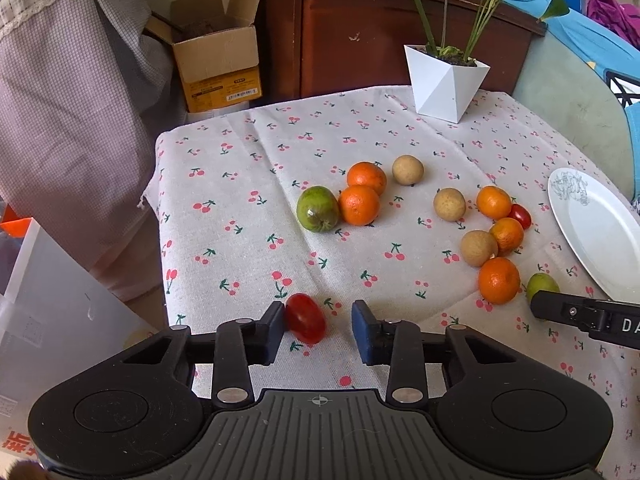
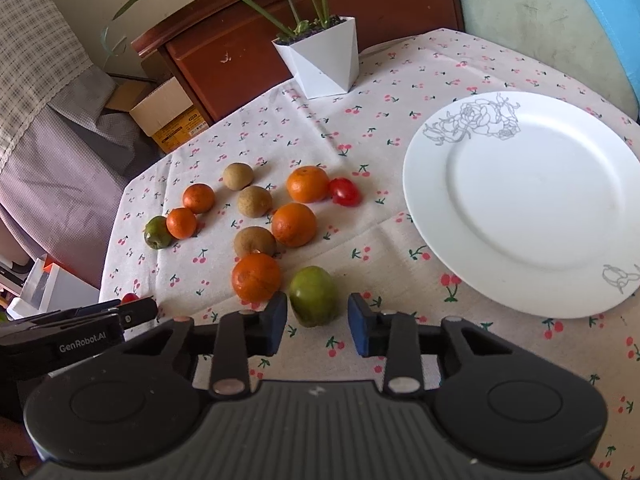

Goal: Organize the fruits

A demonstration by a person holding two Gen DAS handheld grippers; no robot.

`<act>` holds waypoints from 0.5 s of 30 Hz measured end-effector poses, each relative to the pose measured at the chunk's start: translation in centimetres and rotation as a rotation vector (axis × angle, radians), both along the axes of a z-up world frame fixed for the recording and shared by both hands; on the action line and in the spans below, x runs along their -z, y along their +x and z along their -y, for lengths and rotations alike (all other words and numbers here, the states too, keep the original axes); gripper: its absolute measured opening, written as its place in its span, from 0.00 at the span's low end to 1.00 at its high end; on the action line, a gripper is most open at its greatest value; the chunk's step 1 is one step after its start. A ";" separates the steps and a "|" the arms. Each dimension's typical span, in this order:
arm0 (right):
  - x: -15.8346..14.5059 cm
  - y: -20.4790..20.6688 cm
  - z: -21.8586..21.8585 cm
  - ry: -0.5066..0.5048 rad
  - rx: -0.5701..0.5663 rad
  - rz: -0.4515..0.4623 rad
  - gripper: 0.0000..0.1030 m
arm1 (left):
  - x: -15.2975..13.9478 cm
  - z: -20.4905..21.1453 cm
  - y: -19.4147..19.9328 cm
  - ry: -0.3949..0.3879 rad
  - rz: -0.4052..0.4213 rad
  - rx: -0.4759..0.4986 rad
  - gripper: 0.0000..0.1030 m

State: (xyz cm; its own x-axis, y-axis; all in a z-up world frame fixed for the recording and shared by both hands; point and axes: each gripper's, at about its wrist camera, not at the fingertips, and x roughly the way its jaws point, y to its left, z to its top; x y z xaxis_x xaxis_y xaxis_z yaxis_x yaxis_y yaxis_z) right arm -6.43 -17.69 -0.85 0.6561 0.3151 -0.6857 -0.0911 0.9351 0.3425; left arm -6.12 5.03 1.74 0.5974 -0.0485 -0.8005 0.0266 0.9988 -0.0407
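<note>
My left gripper [image 1: 319, 330] is open around a red cherry tomato [image 1: 305, 318] that lies on the cloth against the left finger. My right gripper [image 2: 317, 323] is open around a small green fruit [image 2: 313, 295] on the cloth. Several oranges [image 2: 256, 277], brown round fruits [image 2: 254, 241], another green fruit [image 1: 317, 209] and a second cherry tomato [image 2: 344, 191] lie scattered on the table. A white plate [image 2: 532, 200] with a grey flower print sits empty at the right.
A white angular plant pot [image 2: 326, 62] stands at the back of the table. A cardboard box [image 1: 216, 56] and a wooden cabinet [image 1: 360, 36] are behind it. A translucent bin [image 1: 48, 304] is off the table's left edge.
</note>
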 end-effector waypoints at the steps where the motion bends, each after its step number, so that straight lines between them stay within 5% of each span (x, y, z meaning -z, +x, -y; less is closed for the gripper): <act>1: 0.0 0.0 -0.1 -0.003 0.000 0.003 0.29 | 0.0 0.2 0.0 0.004 0.003 0.009 0.30; 6: 0.0 0.1 -0.2 -0.011 -0.005 0.010 0.26 | 0.1 0.5 -0.1 -0.013 0.011 0.030 0.17; 15: 0.0 0.1 -0.1 0.000 0.000 0.007 0.26 | 0.0 1.3 -0.2 -0.025 0.028 0.041 0.17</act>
